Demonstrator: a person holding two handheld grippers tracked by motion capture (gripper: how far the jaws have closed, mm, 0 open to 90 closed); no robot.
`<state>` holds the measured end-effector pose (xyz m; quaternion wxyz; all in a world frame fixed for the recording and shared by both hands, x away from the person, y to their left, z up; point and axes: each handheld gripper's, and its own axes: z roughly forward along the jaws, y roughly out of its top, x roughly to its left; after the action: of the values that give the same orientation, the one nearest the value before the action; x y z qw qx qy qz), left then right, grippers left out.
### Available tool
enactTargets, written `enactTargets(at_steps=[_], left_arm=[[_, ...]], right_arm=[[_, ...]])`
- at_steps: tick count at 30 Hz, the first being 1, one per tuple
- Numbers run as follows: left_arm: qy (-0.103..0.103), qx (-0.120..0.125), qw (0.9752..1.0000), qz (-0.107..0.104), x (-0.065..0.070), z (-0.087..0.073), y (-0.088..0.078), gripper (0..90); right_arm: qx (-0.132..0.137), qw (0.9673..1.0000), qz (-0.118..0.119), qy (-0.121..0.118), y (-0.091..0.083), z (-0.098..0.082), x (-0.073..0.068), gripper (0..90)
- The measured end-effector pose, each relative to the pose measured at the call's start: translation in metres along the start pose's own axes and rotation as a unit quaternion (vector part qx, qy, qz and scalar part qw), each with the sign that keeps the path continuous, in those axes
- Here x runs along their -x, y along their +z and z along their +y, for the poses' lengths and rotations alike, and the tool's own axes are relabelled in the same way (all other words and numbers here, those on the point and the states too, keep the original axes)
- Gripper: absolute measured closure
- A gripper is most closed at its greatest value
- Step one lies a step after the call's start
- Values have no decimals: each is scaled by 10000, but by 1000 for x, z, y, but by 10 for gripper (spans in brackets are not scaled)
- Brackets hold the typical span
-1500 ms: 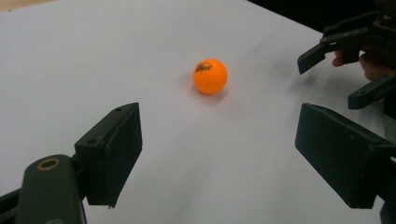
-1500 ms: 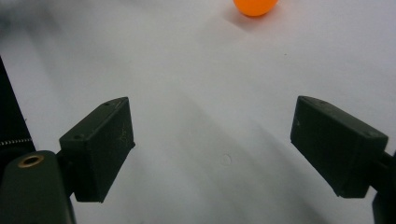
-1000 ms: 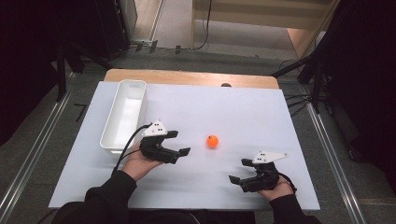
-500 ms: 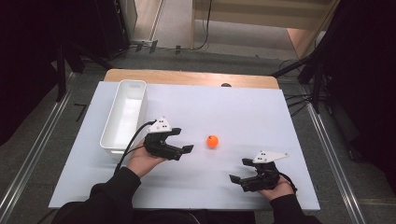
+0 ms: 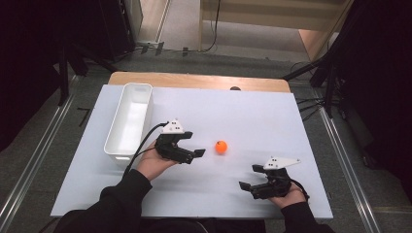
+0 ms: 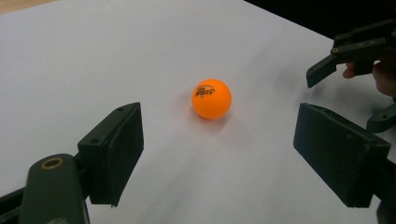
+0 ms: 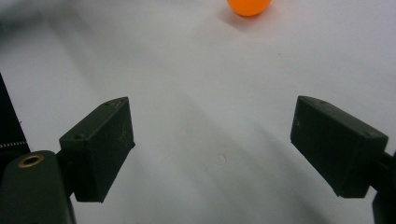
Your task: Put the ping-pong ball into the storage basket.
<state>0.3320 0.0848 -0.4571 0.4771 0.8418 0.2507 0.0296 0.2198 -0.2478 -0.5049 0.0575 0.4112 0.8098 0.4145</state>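
Note:
An orange ping-pong ball with black print lies on the white table, a little right of centre. My left gripper hovers just left of it, jaws open and pointing at the ball, a short gap between them. Through the left gripper view the ball sits ahead of the two spread jaws, untouched. My right gripper rests near the front right of the table, open and empty, aimed leftward. The ball peeks in at the top edge of the right gripper view.
A long white bin stands at the table's left, just behind my left hand. A wooden strip runs along the table's far edge. The other hand's gripper appears far right in the left gripper view.
My left gripper has crept a little to the right and forward, closer to the ball. The right gripper and the ball have stayed put.

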Motion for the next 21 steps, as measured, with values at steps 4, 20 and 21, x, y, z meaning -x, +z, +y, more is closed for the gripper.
enactTargets(at_steps=[4,20,21], left_arm=[[41,-12,10000,37,-1,2,4,168],[70,-66,9999,87,-5,11,17,165],[58,-52,9999,83,-4,11,18,165]], right_arm=[[-66,10000,-32,5,1,-1,1,119],[-10,10000,0,68,-1,-1,2,119],[-8,10000,13,68,-1,-1,2,119]])
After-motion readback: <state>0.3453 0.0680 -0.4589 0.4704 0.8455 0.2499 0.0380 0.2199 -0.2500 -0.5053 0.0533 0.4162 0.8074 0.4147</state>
